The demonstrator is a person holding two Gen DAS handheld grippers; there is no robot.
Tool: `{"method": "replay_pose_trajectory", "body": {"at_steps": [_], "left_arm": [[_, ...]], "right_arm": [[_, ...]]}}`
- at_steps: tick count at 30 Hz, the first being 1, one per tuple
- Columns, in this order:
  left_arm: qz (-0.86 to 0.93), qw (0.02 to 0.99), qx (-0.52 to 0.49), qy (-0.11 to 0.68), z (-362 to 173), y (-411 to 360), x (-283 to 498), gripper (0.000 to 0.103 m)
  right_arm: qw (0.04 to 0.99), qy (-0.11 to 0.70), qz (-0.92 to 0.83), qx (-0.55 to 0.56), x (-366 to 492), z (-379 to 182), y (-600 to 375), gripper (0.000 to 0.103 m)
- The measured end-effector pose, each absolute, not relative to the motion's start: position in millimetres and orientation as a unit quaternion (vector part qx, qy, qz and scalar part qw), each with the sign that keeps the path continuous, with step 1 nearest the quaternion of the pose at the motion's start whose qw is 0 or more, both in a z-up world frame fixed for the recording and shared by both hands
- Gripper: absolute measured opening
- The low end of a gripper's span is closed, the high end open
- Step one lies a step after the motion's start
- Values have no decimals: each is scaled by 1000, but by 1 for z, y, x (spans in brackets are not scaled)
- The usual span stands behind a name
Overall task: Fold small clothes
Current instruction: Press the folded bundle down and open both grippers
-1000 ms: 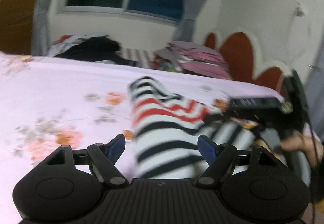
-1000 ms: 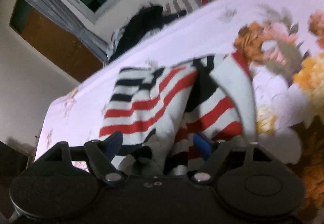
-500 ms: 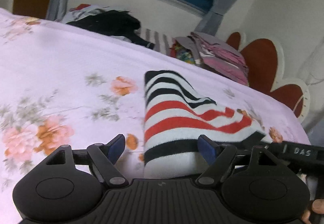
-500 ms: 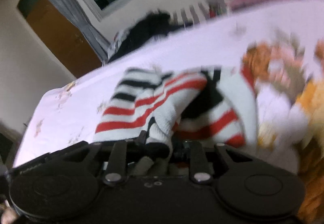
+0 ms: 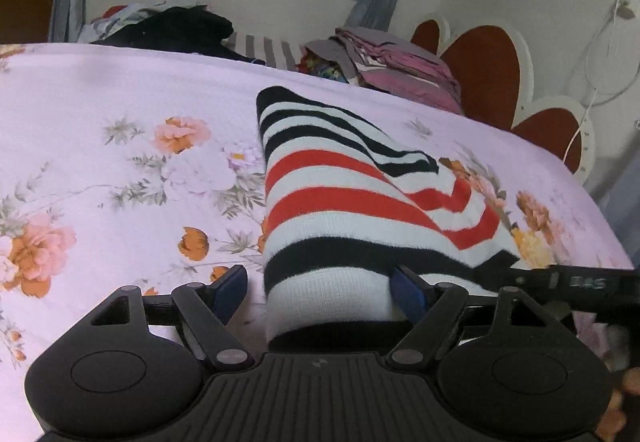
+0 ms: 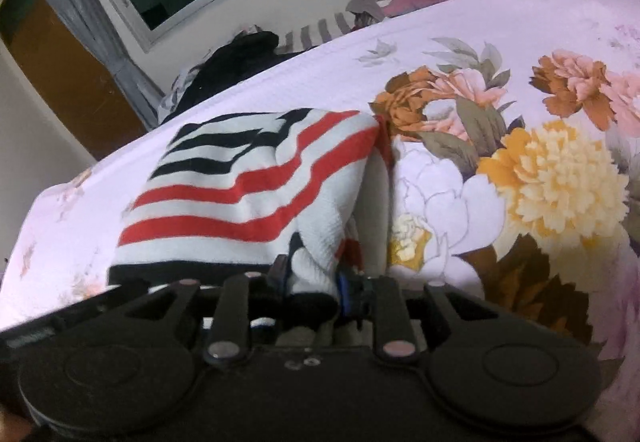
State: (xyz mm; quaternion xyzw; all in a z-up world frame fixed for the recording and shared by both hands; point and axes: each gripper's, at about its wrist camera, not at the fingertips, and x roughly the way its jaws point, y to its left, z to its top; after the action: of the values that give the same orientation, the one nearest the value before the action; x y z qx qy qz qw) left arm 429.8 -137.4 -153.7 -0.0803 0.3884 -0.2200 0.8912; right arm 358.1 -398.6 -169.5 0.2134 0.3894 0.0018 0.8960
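Note:
A small striped garment (image 5: 344,202), white with black and red bands, lies folded on the floral bedsheet (image 5: 120,162). My left gripper (image 5: 320,292) is open, its blue pads either side of the garment's near hem. My right gripper (image 6: 312,278) is shut on the garment's near right corner (image 6: 312,266); the same garment (image 6: 248,194) spreads ahead of it. The right gripper's body shows at the right of the left wrist view (image 5: 580,282).
A pile of dark clothes (image 5: 172,30) and a stack of folded pink and grey clothes (image 5: 396,66) lie at the bed's far edge under the window. A red and white headboard (image 5: 488,70) stands at the right.
My right gripper closed on the garment's corner and the raised flap now lies flatter. The left gripper stayed open and moved closer to the near hem.

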Motion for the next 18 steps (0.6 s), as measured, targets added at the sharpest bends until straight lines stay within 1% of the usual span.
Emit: {"method": "replay_pose_trajectory", "body": {"at_steps": [1, 2, 3, 5, 7, 9, 10, 12, 16, 18], "left_arm": [[-221, 889, -84, 391, -153, -136, 431, 78], [-222, 888, -86, 393, -153, -135, 432, 78], [-223, 888, -86, 392, -154, -134, 433, 78], [-223, 889, -84, 391, -154, -135, 432, 78], [-224, 889, -84, 390, -154, -135, 431, 78], [-226, 888, -85, 392, -155, -134, 431, 78], [-228, 887, -83, 392, -155, -133, 430, 78], [-230, 887, -79, 393, -155, -133, 430, 78], [-234, 886, -74, 394, -155, -133, 429, 78], [-238, 883, -69, 398, -157, -135, 429, 78]], "right_arm": [[896, 390, 4, 214, 354, -165, -399, 31], [896, 387, 7, 216, 348, -160, -400, 35], [897, 386, 9, 217, 342, -156, -401, 41], [896, 389, 11, 214, 330, -152, -400, 47], [896, 393, 7, 206, 321, -153, -398, 43], [892, 401, 2, 209, 314, -158, -399, 33], [891, 400, 0, 215, 308, -160, -400, 33], [889, 397, -4, 228, 300, -163, -402, 27], [887, 393, -21, 244, 290, -170, -407, 24], [880, 408, -31, 242, 288, -185, -410, 27]]}}
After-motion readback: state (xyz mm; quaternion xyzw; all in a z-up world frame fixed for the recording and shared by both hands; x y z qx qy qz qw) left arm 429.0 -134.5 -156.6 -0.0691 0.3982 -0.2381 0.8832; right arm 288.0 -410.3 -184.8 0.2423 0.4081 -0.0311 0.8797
